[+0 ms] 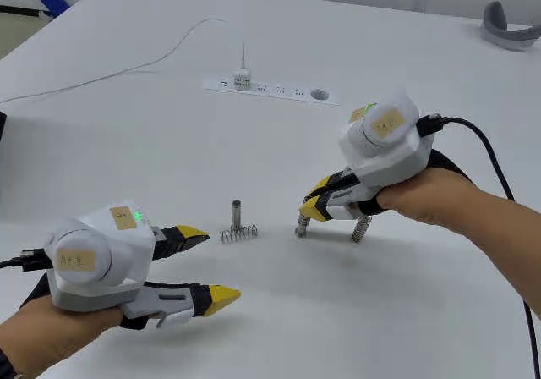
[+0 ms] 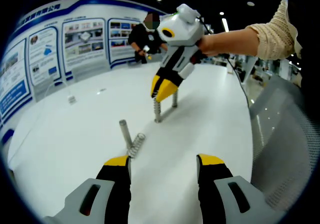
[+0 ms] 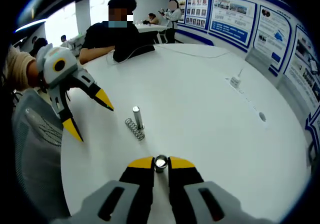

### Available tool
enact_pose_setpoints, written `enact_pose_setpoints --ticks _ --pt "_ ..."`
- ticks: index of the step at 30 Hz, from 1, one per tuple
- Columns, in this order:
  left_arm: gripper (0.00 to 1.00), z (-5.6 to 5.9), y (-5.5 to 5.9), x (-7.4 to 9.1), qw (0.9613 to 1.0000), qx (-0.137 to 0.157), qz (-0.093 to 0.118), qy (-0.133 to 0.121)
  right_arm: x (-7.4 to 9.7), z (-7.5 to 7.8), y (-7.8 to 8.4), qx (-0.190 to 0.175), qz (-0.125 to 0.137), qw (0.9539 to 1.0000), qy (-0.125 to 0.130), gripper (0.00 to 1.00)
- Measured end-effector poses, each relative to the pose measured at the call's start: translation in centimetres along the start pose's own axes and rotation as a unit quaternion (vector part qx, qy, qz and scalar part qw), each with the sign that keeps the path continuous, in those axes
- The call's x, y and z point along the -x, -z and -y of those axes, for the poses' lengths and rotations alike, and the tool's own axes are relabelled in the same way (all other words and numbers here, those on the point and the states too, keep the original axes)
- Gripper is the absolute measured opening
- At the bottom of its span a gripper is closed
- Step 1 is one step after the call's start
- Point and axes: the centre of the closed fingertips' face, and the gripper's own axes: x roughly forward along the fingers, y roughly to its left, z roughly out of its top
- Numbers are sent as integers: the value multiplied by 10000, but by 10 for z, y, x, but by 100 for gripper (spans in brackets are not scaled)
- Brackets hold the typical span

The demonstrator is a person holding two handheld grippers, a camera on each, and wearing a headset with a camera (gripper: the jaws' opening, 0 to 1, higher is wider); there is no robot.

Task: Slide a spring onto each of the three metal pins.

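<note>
A bare metal pin (image 1: 237,213) (image 2: 124,132) (image 3: 136,116) stands mid-table, with a loose spring (image 1: 238,234) (image 2: 136,144) (image 3: 133,128) lying flat at its foot. To its right stands a pin carrying a spring (image 1: 302,225) (image 2: 157,110); my right gripper (image 1: 312,203) (image 2: 163,89) (image 3: 161,163) is shut on its top, and the pin's shiny end (image 3: 161,161) shows between the yellow tips. A third pin with a spring (image 1: 361,227) (image 2: 175,99) stands beyond, under the right gripper's body. My left gripper (image 1: 210,266) (image 2: 164,160) (image 3: 90,117) is open and holds nothing, a short way left of the bare pin.
A white power strip (image 1: 266,87) (image 3: 234,81) with a plugged cable lies at the back of the white table (image 1: 127,142). A grey curved object (image 1: 510,29) sits at the far right corner. People stand and sit beyond the table's far edge in both gripper views.
</note>
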Motion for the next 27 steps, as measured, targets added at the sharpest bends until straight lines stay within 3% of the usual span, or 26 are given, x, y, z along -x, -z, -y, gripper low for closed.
enact_pose_setpoints --ticks 27 --pt "53 0 1 2 10000 15 -16 -20 -14 4 16 -66 -161 9998 49 12"
